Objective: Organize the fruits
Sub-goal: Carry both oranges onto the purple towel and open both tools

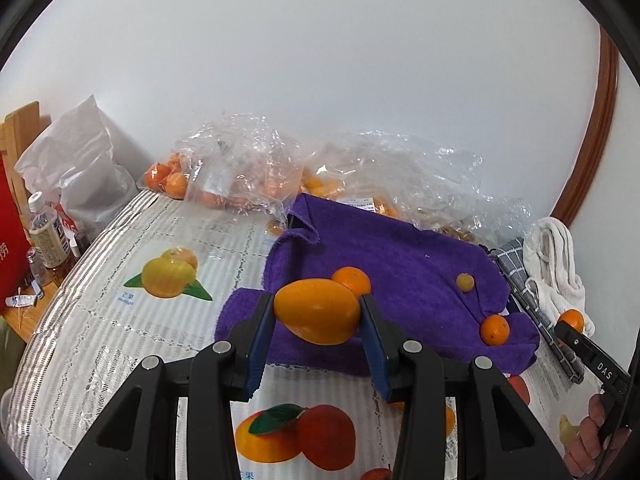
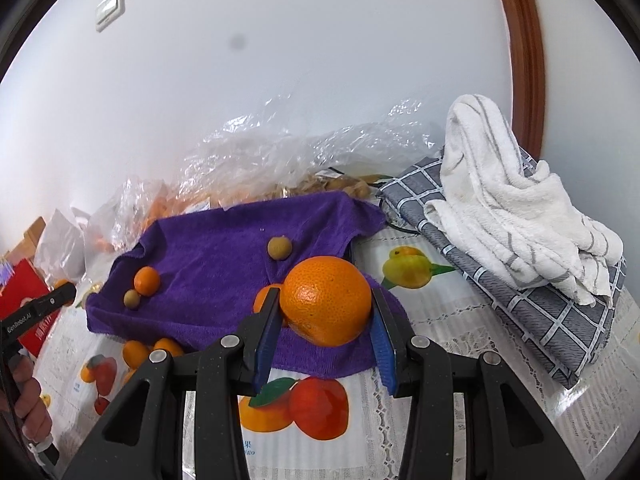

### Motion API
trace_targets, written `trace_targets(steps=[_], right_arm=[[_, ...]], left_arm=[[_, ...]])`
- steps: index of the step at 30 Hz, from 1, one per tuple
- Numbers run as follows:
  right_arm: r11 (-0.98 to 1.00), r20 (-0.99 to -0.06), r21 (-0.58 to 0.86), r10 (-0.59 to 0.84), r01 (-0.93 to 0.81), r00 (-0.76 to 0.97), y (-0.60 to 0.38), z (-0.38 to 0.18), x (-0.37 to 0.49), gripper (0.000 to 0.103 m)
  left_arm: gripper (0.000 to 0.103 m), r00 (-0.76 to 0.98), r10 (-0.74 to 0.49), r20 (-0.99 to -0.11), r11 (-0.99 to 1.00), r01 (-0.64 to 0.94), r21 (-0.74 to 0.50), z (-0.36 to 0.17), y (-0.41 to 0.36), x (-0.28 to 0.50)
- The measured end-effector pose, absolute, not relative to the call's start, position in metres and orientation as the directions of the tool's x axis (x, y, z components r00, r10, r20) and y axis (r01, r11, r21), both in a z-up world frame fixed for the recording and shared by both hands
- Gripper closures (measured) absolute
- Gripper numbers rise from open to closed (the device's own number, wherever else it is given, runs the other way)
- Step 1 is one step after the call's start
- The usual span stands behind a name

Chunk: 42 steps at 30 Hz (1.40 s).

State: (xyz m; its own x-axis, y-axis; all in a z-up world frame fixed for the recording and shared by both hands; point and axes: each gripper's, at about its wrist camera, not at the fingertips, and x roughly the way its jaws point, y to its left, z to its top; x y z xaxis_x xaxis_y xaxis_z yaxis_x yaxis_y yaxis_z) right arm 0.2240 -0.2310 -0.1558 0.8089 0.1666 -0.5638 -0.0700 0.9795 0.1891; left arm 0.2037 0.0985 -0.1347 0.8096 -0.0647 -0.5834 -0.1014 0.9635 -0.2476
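My left gripper point(image 1: 318, 310) is shut on a smooth yellow-orange mango point(image 1: 318, 311), held above the near edge of the purple towel point(image 1: 400, 248). On the towel lie a small orange point(image 1: 352, 280), a second small orange point(image 1: 495, 330) and a small yellowish round fruit point(image 1: 465, 282). My right gripper point(image 2: 325, 307) is shut on a large orange point(image 2: 326, 300) over the towel's point(image 2: 216, 248) near right corner. On the towel in this view lie a small orange point(image 2: 147, 280), a small brownish fruit point(image 2: 131, 299) and another point(image 2: 279, 248). The right gripper's tip with its orange point(image 1: 573, 319) shows at the left view's right edge.
Clear plastic bags point(image 1: 240, 168) of oranges lie along the wall behind the towel. A white towel point(image 2: 512, 200) on a grey checked cloth point(image 2: 552, 320) lies at the right. Bottles point(image 1: 48, 232) and a white bag point(image 1: 76, 168) stand at the left. Small oranges point(image 2: 136, 352) lie on the fruit-print tablecloth point(image 1: 120, 320).
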Motion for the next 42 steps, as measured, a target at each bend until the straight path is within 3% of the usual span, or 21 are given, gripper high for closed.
trace_targets(steps=[12,20,31,36,42], right_arm=[[0.982,-0.569,0.182,0.142,-0.045,0.81,-0.237,-0.156,0.232,0.061],[0.988,-0.597,0.133,0.145,-0.08,0.789,-0.234,-0.145,0.257,0.061],[0.974,-0.687,0.163,0.226,-0.156,0.691,-0.201,-0.167,0.335,0.061],[0.976,-0.73,0.163,0.218,-0.145,0.648,-0.195,-0.184,0.349,0.061],[0.978,-0.759,0.133,0.204,-0.159,0.619,-0.192,-0.196,0.351,0.06]], left_arm=[[0.063,0.807,-0.021,-0.59,0.957,-0.155,-0.246,-0.134,0.114,0.205],[0.063,0.803,0.027,-0.596,0.972,-0.16,-0.171,-0.12,0.111,0.212],[0.063,0.761,-0.052,-0.646,0.974,-0.105,-0.202,-0.12,0.09,0.251],[0.063,0.702,-0.15,-0.696,0.966,-0.046,-0.254,-0.139,0.075,0.269],[0.063,0.657,-0.148,-0.74,0.977,-0.021,-0.214,-0.156,0.049,0.277]])
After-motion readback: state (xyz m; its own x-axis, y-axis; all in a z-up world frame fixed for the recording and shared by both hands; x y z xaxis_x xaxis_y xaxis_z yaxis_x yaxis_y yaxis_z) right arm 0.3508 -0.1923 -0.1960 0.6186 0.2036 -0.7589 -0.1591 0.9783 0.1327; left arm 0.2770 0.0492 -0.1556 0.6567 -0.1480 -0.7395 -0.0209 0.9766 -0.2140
